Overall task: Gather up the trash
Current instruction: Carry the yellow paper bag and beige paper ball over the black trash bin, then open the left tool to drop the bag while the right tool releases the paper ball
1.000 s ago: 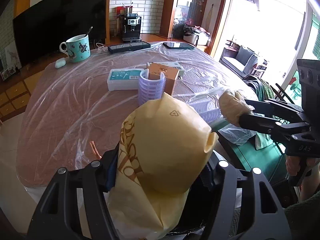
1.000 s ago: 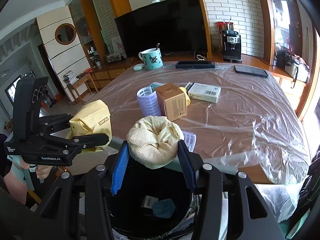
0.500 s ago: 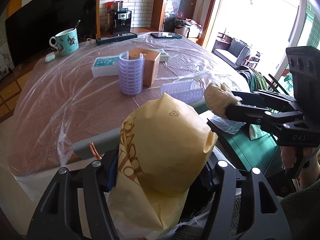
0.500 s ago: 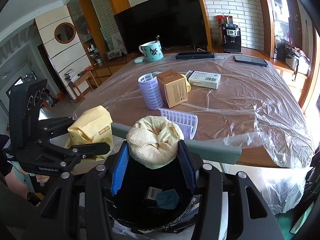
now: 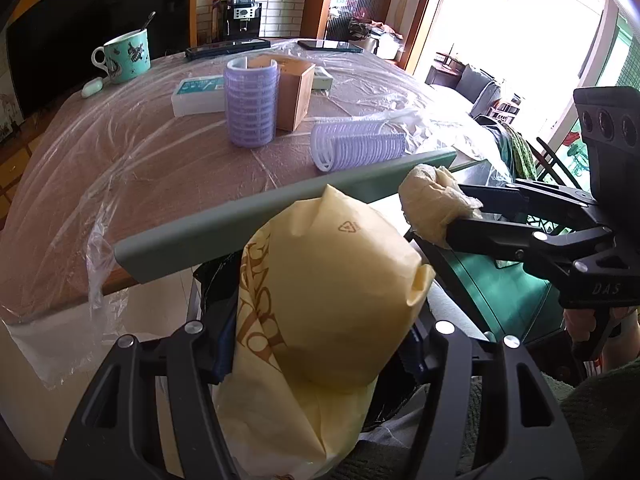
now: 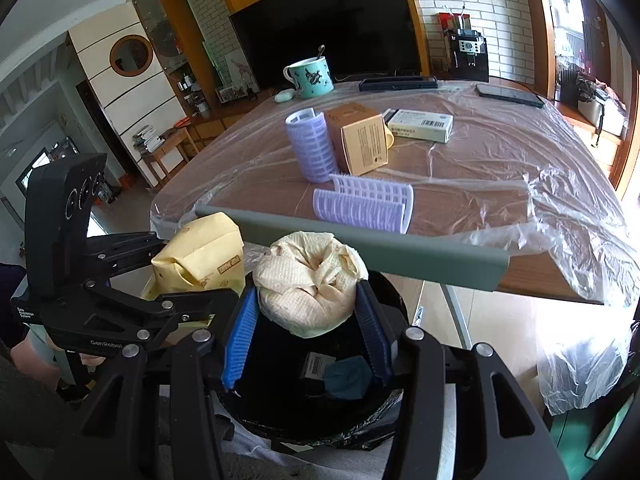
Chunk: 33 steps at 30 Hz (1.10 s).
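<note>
Both claws have pulled back off the plastic-covered wooden counter (image 6: 460, 184) within the last second and now hang over the round black trash bin (image 6: 320, 400), so the drop looks imminent. The left claw (image 5: 320, 344) is clamped on a crumpled yellow paper bag (image 5: 332, 300); the right claw (image 6: 308, 320) is closed around a balled-up cream paper towel (image 6: 310, 280), directly above the bin's mouth. Two pieces of trash are in hand; inside the bin I count a small labelled box and a dark teal wad. On the counter remain two lilac hair rollers (image 6: 362, 200), one brown carton (image 6: 360, 142), one white box (image 6: 420, 124), one teal mug (image 6: 310, 76).
</note>
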Available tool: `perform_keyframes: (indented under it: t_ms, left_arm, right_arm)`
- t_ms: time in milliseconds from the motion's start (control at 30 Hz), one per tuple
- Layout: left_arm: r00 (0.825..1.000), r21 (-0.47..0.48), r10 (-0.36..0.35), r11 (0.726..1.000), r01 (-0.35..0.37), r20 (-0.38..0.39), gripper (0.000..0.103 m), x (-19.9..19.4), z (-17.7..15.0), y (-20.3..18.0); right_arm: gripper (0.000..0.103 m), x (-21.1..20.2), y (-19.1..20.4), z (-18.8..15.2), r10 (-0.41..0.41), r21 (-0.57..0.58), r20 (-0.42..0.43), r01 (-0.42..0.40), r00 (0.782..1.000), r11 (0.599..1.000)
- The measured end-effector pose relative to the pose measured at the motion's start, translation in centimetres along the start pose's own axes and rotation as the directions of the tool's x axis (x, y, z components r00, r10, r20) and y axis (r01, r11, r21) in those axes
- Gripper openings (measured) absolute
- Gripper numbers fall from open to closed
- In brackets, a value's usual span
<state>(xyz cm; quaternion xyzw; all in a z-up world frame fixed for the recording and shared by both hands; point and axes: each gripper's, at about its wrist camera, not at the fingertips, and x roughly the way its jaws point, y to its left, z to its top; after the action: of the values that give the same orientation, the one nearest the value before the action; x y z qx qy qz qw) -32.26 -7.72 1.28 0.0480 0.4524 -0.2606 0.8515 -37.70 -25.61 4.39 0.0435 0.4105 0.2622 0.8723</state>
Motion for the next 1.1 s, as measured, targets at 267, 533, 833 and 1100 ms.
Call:
perform_keyframes:
  t_ms: [267,533,833,1100]
  left_arm:
    - [1.0,-0.002,0.001,1.0,-0.001,-0.025,0.063,1.1,-0.7,0.2]
    - [0.998,-0.007,0.006,1.0,-0.007,-0.057,0.063,2.5,-1.4,0.5]
    - [0.996,-0.012,0.024,1.0,-0.026,-0.09,0.063,4.0,-2.0,1.0]
    - [0.992,-0.01,0.047,0.999,-0.048,-0.121,0.063,5.2,-2.2,1.4]
  right_arm:
    - [0.049,0.9,-0.1,-0.8,-0.005,0.011,-0.026,0.005,1.0,1.0]
    - [0.049,1.9,-0.4,-1.5,-0.014,0.016,-0.053,0.015,0.998,1.0]
    - [0.049,3.4,-0.9,-2.4,-0.029,0.023,-0.089,0.031,0.996,0.999]
    - [0.049,4.9,-1.3,-3.1,-0.038,0.032,-0.119,0.042,0.992,0.999]
